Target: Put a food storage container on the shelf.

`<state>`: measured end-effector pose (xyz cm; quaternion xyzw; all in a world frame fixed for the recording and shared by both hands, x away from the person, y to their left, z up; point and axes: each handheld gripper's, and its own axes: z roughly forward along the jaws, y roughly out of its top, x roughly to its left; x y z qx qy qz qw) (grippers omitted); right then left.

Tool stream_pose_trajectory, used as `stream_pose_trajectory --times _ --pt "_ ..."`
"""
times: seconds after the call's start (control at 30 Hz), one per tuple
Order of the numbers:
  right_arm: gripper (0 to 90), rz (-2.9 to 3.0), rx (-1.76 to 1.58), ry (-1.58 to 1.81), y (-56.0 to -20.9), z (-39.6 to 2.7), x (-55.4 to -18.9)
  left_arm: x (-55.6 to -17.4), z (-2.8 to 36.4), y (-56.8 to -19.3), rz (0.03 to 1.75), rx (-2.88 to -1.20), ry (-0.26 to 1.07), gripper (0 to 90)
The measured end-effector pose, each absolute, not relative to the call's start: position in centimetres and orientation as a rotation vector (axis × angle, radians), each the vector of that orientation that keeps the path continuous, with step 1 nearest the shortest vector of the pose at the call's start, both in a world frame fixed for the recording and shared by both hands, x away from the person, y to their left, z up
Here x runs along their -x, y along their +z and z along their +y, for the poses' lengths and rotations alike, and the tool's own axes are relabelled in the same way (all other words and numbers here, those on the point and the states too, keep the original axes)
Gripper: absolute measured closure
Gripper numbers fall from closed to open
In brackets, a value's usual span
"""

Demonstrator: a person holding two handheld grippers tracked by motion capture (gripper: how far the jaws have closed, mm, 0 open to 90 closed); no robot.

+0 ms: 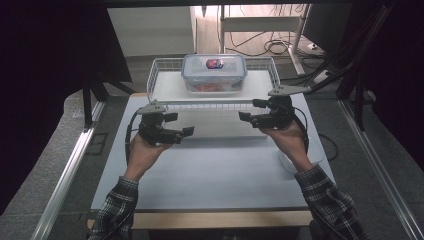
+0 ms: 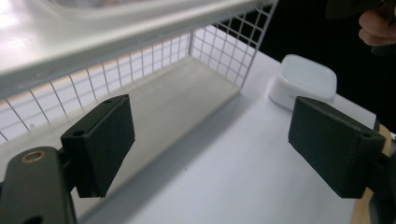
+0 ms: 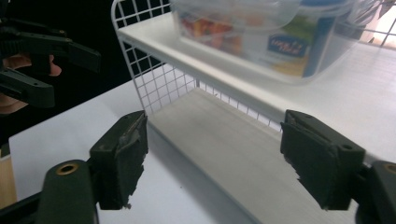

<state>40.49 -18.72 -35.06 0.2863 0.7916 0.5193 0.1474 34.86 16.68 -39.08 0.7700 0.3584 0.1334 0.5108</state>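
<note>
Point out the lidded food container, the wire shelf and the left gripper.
Food container point(image 1: 214, 74), high view, on its clear lid.
Wire shelf point(image 1: 161, 67), high view, on its left mesh rim.
Left gripper point(image 1: 179, 125), high view, between its open jaws.

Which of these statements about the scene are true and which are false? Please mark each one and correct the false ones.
1. The plastic container stands on top of the white wire shelf. True.
2. The left gripper holds the container. False: its jaws stand apart with nothing between them, in front of the shelf.
3. The container's lid is on. True.
4. The right gripper is shut on the shelf's wire edge. False: its jaws are open, apart from the shelf.
5. A small white object lies on the table. True.
</note>
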Motion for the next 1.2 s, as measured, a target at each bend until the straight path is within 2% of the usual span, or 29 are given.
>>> stream_pose_trajectory --times 0.33,0.7,0.93,1.07,1.2 --pt "14.0 2.327 -0.775 1.518 -37.7 -18.8 -37.3 -31.8 14.9 -42.2 0.805 -1.884 0.327 2.9" --pt "8.5 2.345 -0.765 1.518 -40.4 -19.8 -35.2 -30.2 13.5 -44.4 0.75 -1.927 0.362 1.9" --pt "5.3 2.35 -0.785 1.518 -41.8 -20.4 -34.4 -29.3 14.3 -46.4 0.812 -1.878 0.312 1.8" --pt "4.9 2.351 -0.784 1.509 -42.5 -20.9 -33.8 -28.5 14.7 -47.3 0.852 -1.905 0.378 2.9" --pt "4.6 2.361 -0.793 1.5 -43.3 -21.2 -33.1 -27.8 14.9 -47.8 0.862 -1.918 0.388 2.9"
